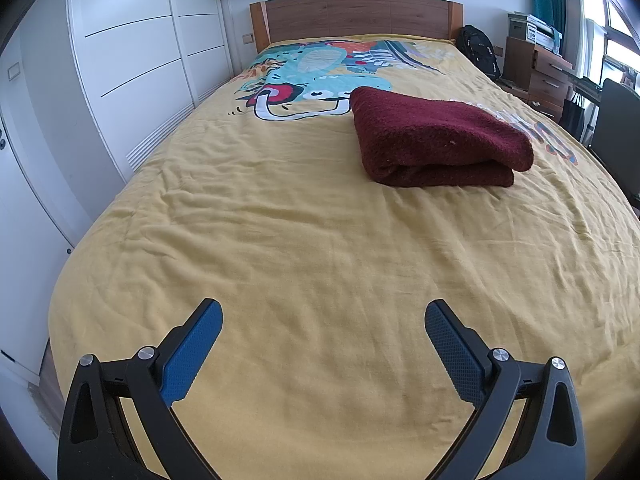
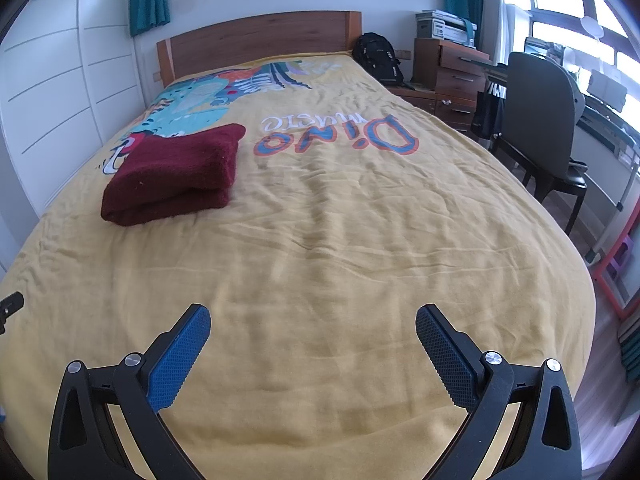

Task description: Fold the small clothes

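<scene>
Trouble, if any came, would have started at the maroon garment [image 1: 440, 136], which lay folded into a thick bundle on the yellow bedspread [image 1: 280, 240] and serves here as the landmark. Well short of it and to its left, the left tool [image 1: 322, 320] hung over bare bedspread with its blue pads [image 1: 192, 352] spread wide and nothing between them. A grab from that side would likely have caught only the top layer, since the bundle's open layered edge faced the tools, and the fold could have slid apart. The fabric looked fuzzy and thick (a towel or a knit, I could not tell which), so a shallow pinch might also have slipped off. The bedspread itself was loose and creased, and a low pass could have snagged it and dragged the bundle askew.

Well short of the garment and to its right, the right tool [image 2: 312, 320] stood equally wide apart and empty above the bedspread. In its view the maroon garment [image 2: 172, 172] sat up and to the left, just beside the printed "Dino" lettering [image 2: 336, 136].

The far side of the bundle and whatever lay beneath its layers were hidden. No other clothes waiting to be folded showed on the bed. A dark fragment at the left edge of the right view [image 2: 12, 304] was cut off; it was probably part of the other tool, but too little showed. To the garment's far right, the chair [image 2: 540, 120] and desk clutter were warped by the lens.
</scene>
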The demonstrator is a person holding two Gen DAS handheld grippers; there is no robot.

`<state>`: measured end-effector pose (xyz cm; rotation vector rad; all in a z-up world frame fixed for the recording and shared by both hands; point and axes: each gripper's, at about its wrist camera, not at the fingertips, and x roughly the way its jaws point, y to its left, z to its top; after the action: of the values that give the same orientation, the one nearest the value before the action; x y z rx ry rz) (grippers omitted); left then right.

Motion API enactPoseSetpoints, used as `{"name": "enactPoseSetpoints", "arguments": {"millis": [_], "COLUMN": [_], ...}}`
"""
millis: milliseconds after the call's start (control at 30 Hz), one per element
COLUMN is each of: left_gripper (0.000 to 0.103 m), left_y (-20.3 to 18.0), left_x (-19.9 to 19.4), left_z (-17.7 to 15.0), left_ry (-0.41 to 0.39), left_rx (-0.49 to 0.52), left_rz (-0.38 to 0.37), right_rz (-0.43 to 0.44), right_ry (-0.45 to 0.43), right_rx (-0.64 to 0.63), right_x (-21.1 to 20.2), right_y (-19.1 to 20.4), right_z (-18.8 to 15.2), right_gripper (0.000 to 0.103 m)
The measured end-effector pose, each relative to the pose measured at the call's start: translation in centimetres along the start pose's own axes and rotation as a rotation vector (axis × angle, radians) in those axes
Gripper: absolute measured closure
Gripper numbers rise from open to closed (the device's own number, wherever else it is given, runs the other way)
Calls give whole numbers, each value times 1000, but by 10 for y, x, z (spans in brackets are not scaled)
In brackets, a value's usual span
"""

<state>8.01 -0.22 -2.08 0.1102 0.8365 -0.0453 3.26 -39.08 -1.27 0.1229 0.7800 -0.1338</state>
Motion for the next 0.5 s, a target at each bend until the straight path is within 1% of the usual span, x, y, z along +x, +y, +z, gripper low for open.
{"name": "enactPoseSetpoints", "arguments": {"millis": [500], "left_gripper": [3], "left_y": [-2], "left_x": [0], "left_z": [0], "left_ry": [3], "left_rx": [-5], "left_rz": [3], "right_rz": [0], "right_ry": [2], "right_rx": [-1], "right_x": [0], "right_y": [0], "right_z": [0], "right_gripper": [0]}}
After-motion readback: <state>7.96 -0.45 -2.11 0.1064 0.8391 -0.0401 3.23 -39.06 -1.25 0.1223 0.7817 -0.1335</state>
